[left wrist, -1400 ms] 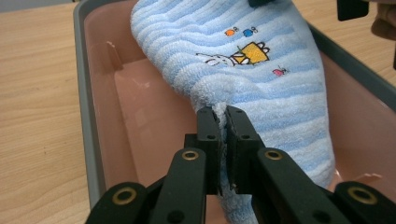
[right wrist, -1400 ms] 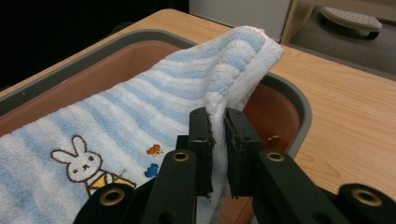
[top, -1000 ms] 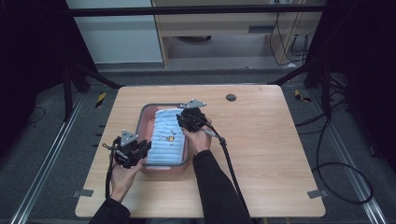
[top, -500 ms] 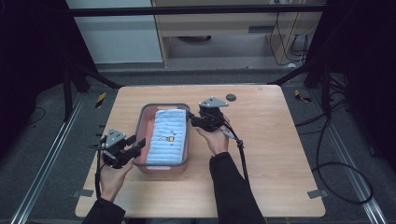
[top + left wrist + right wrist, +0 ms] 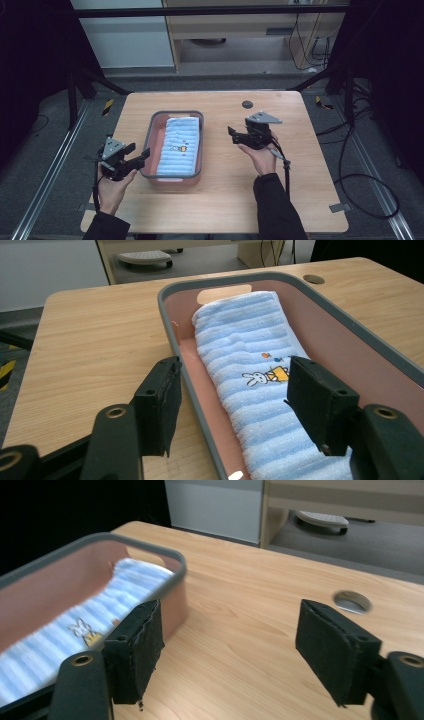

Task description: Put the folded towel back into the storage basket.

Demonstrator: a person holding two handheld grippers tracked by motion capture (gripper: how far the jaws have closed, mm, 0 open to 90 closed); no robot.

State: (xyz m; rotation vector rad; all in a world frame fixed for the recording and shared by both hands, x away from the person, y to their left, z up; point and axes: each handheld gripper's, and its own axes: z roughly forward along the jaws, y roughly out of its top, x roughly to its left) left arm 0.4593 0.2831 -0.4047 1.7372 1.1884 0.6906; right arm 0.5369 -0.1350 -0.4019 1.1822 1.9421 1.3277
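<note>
The left tongs (image 5: 141, 156) stand wide apart with nothing gripped, their jaws having just been opening; in the left gripper view the two black pads straddle the near wall of the tray (image 5: 175, 335), one pad over bare wood and the other above the towel (image 5: 250, 370), touching neither as far as the angle shows. The right tongs (image 5: 231, 134) are likewise spread wide and empty, their jaws having also just been opening, and they hover over open wood to the right of the tray, well clear of its rim. In the right gripper view the tray's corner sits behind one pad, slightly blurred, while the other pad stands in front of the round hole (image 5: 352, 601) in the bench (image 5: 310, 165). The towel, pale blue with darker stripes and a small rabbit picture, lies folded lengthwise inside the pink tray with its grey rim, pressed toward the tray's right wall in the high view, leaving a strip of pink floor bare along the left. The tray rests near the middle of the wooden bench, between the two hands.
</note>
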